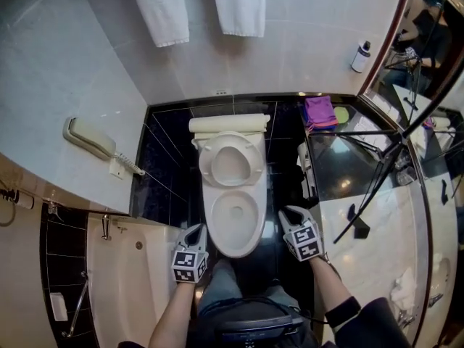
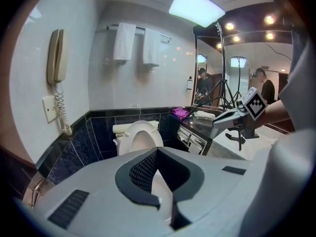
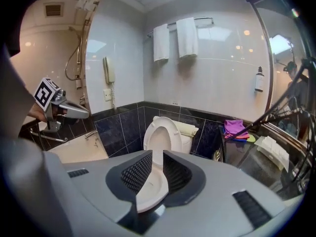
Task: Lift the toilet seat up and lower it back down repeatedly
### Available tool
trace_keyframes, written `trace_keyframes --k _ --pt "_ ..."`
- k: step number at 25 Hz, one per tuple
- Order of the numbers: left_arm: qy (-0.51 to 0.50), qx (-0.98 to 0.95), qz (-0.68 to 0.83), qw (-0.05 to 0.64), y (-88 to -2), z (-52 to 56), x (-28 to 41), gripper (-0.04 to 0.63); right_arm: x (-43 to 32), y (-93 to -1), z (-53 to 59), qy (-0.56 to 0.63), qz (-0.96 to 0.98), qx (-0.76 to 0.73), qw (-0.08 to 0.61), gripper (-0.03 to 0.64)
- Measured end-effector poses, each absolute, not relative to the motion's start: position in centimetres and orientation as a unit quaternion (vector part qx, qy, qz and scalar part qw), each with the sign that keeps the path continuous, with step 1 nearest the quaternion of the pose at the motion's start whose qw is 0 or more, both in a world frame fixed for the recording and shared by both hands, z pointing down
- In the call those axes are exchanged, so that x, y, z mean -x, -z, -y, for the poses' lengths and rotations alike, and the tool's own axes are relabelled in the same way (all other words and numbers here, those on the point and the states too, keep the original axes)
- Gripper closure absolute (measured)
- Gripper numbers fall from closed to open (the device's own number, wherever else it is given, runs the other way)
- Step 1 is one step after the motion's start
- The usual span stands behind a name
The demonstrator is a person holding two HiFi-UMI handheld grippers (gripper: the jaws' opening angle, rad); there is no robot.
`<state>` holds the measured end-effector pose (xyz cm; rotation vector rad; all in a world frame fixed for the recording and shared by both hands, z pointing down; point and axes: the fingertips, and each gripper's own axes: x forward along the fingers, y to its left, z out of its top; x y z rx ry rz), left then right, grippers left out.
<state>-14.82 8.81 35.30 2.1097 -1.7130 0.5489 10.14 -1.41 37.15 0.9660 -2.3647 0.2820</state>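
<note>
Toilet seat (image 1: 230,158): raised, leaning back against the cistern (image 1: 228,124), with the bowl (image 1: 235,220) uncovered.

Left gripper (image 1: 197,230): low at the bowl's front left, apart from it. Fingers slightly parted, nothing between them; only the bowl shows through the gap.

Right gripper (image 1: 290,214): at the bowl's front right, just beside the rim. Fingers parted and empty. Whether it touches the rim I cannot tell from the head view.

Surroundings:
- Two white towels (image 1: 196,6) hang on a rail above the cistern.
- A corded wall phone (image 1: 90,140) is on the left wall, and a bathtub (image 1: 127,281) lies below it.
- On the right, a glossy vanity counter (image 1: 348,165) carries a purple cloth (image 1: 319,111) with folded white cloths nearby.
- A black tripod (image 1: 377,180) stands with its legs spread across the counter.
- A small white bottle (image 1: 360,56) is fixed to the wall by the mirror (image 1: 428,42).
- Nothing stands between the grippers and the seat.

Room: dark glossy floor tiles and a dark tiled lower wall, with pale wall panels above. A bright ceiling panel (image 2: 197,6) lights the room.

Writing: each gripper's cube bears square black-and-white markers. The bottle's label is too small to read.
</note>
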Motion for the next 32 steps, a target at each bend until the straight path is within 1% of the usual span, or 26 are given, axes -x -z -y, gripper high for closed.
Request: trace_keyframes --k 6,15,17,19,26,28,32 --pt "-0.208 -0.762 0.588 0.176 -37.1 -2.4 16.0 0.598 -4.2 -38.6 7.8 -0.039 0.884 -0.329 0.33 0.448" --pt "-0.218 -0.774 0.567 0.179 -41.7 6.5 17.5 0.598 4.1 -40.8 20.1 0.114 0.865 -0.279 0.401 0.437" --pt "-0.22 -0.776 0.562 0.18 -43.2 8.1 17.5 0.598 6.2 -41.7 22.8 0.135 0.861 -0.264 0.413 0.437" --pt "-0.222 -0.778 0.559 0.181 -44.8 9.6 17.5 0.598 8.0 -42.9 25.3 0.142 0.86 -0.251 0.421 0.42" --pt "-0.216 -0.775 0.562 0.191 -48.8 13.7 18.7 0.598 12.1 -46.9 31.5 0.174 0.846 -0.221 0.453 0.423" --pt "-0.212 -0.774 0.564 0.195 -49.4 14.3 19.0 0.598 13.1 -47.9 32.3 0.186 0.842 -0.211 0.46 0.455" --pt "-0.21 -0.776 0.56 0.2 -50.4 14.8 18.9 0.598 14.0 -49.9 33.6 0.206 0.829 -0.198 0.481 0.493"
